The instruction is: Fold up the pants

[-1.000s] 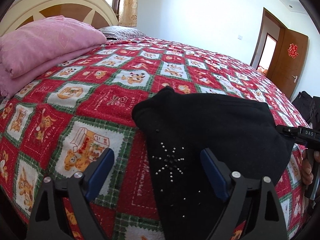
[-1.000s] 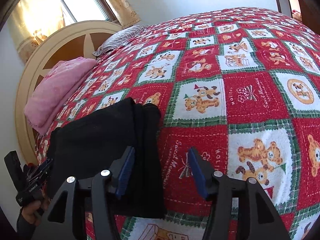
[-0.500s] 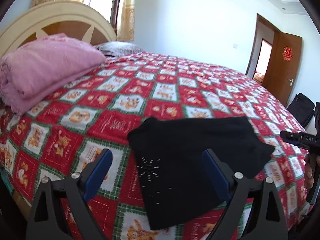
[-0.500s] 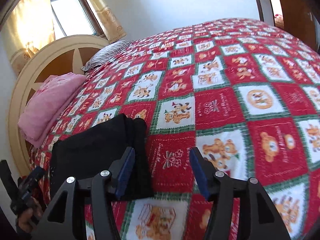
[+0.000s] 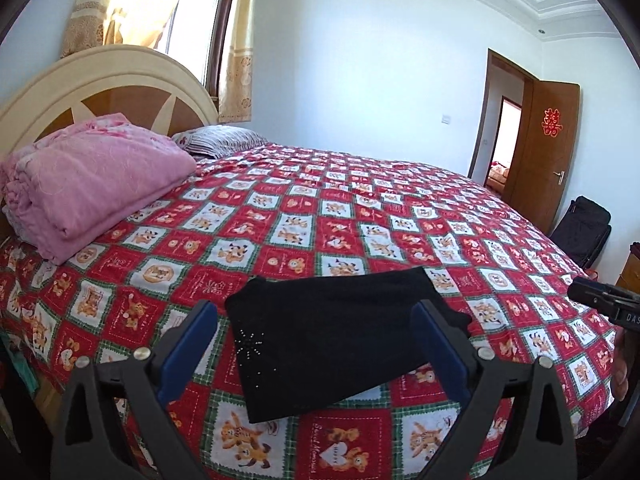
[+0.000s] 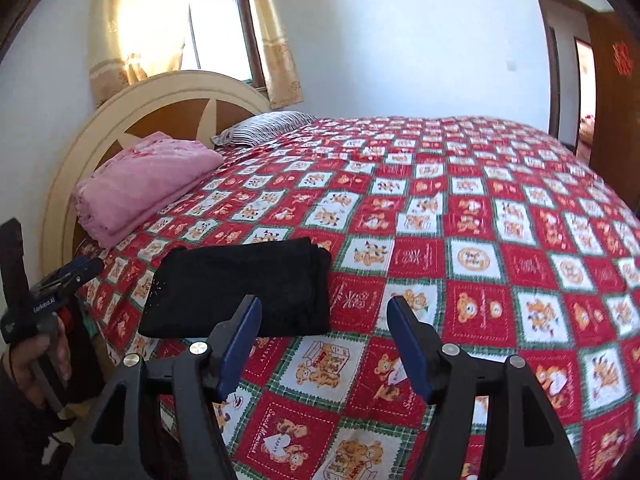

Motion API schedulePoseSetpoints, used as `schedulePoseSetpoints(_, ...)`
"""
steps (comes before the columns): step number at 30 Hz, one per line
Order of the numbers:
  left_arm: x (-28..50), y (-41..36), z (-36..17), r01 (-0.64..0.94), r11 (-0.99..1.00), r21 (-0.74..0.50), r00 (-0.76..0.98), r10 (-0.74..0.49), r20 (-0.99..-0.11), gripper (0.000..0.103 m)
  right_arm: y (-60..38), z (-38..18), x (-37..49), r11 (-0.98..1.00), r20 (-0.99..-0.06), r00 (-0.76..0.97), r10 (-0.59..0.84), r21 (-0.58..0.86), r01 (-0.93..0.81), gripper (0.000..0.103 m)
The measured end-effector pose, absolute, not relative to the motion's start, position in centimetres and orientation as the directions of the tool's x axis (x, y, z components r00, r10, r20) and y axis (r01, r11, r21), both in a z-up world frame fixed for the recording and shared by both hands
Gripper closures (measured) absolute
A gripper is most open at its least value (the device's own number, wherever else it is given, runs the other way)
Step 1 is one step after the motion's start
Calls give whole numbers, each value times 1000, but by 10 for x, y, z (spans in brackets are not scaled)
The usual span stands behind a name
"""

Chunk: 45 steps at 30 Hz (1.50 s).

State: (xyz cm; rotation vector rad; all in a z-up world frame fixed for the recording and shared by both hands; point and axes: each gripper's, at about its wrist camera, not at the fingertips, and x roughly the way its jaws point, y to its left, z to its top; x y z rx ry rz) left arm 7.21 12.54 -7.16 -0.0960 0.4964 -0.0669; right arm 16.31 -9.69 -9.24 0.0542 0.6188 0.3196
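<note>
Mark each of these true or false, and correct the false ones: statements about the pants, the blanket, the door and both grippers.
1. The black pants lie folded on the bedspread. True.
2. The left gripper clamps the pants. False: its jaws are opening, nothing pinched.
3. A pink blanket lies by the headboard. True.
4. The door is shut. False: it stands open.
5. The right gripper holds fabric. False: its opening jaws are empty.
</note>
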Motion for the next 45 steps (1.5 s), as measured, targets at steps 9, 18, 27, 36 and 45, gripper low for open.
schedulePoseSetpoints(9, 62, 109, -61, 55, 997, -60, 897, -76, -435, 1, -94, -70, 146, 947, -514, 798, 316, 117, -299, 36)
schedulePoseSetpoints(18, 57, 103, -55, 56, 998, -33, 903, -65, -425, 1, -89, -63, 136, 943, -493, 807, 324, 97, -319, 36)
schedulePoseSetpoints(27, 57, 102, -55, 58, 998, -27, 900, -64, -431, 0, -89, -59, 133, 944, -483, 815, 321, 89, -319, 36)
schedulePoseSetpoints(36, 58, 99, -55, 43, 999, 10, 899, -34, -436, 0, -87, -58, 130, 943, -473, 821, 321, 82, -321, 35)
schedulePoseSetpoints(45, 53, 94, -48, 33, 999, 31, 914, -18, -406, 0, -86, -58, 131, 944, -471, 822, 319, 79, -321, 35)
